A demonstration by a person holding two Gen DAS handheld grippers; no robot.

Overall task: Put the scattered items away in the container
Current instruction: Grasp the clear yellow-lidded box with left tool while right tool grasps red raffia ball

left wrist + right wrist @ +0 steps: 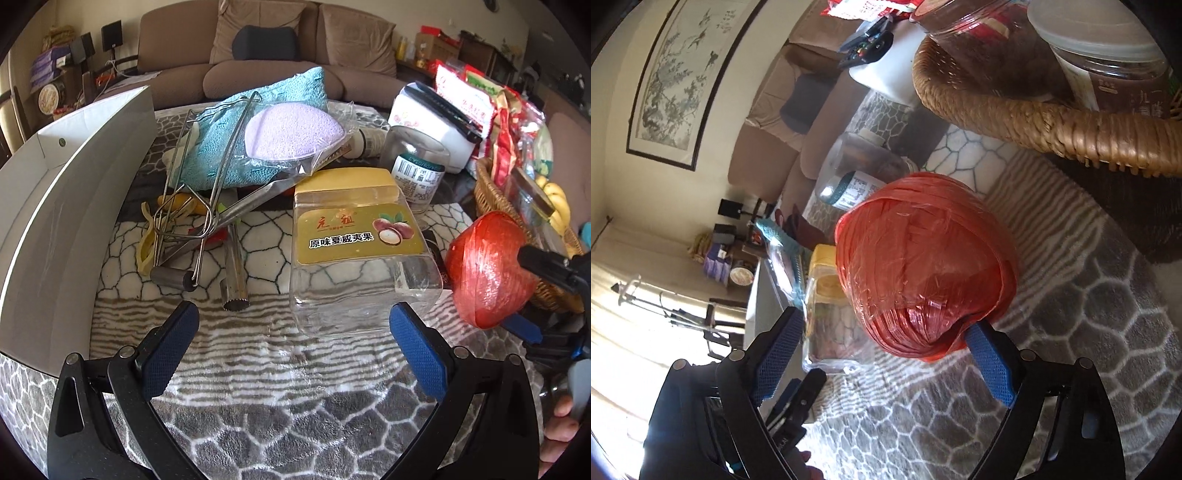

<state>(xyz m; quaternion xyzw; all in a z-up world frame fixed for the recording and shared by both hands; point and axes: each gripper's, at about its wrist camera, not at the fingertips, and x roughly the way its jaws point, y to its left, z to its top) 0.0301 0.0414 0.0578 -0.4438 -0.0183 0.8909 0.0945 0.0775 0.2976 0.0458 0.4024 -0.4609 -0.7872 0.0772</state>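
The left gripper (293, 325) hovers low over the rug (295, 406), jaws wide and empty, aimed at the jar (354, 251) lying on its side just ahead. The right gripper (886, 354) is rolled sideways, jaws wide around the red twine ball (923, 266); one pad (988, 363) touches it, the other stands clear. The ball sits beside the basket (1052, 122). The white box (74, 206) stands left.

The clear jar (364, 254) with the yellow lid has a gold label reading "元祖" and "原味夏威夷果".
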